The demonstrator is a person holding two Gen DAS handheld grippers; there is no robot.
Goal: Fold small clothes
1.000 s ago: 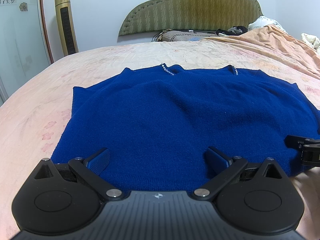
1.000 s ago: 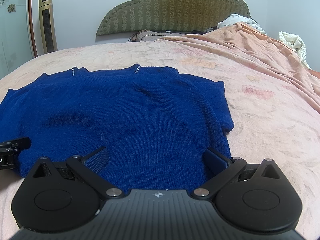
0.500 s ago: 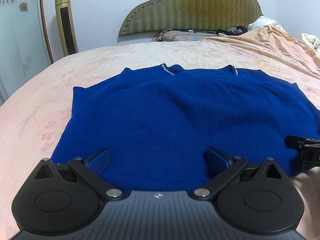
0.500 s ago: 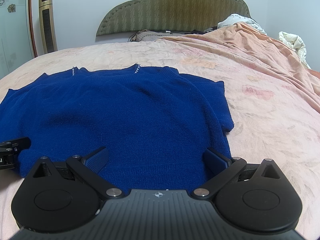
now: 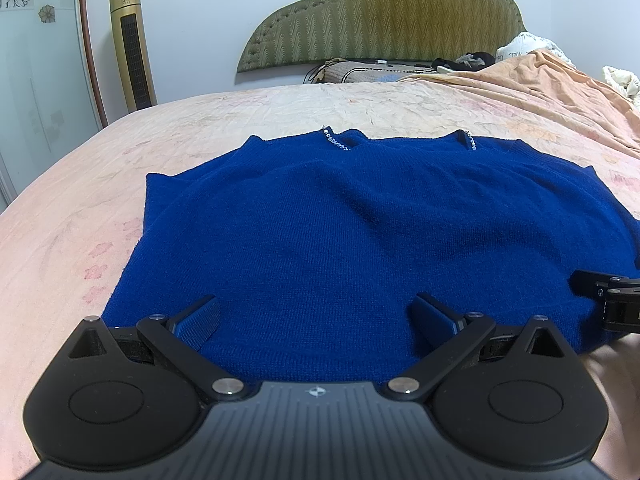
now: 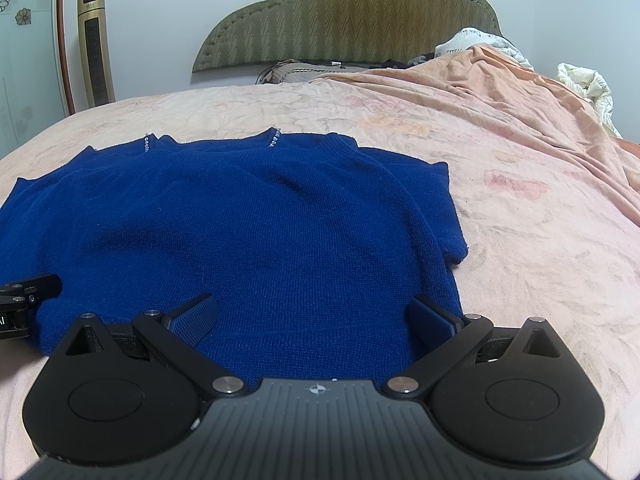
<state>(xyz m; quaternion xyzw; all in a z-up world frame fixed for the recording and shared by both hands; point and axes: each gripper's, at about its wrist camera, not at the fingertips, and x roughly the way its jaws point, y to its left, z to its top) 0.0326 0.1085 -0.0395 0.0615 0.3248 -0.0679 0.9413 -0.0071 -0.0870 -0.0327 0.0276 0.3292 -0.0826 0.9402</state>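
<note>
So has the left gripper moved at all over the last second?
No. The left gripper sits the same against the blue sweater hem and the headboard.

Royal-blue sweater (image 5: pixel 360 248); pink floral bedsheet (image 5: pixel 72 208); olive zigzag headboard (image 5: pixel 384 20).

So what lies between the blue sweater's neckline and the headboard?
Only bare floral bedsheet between the blue sweater and the pillow at the headboard; both wrist views show it.
</note>
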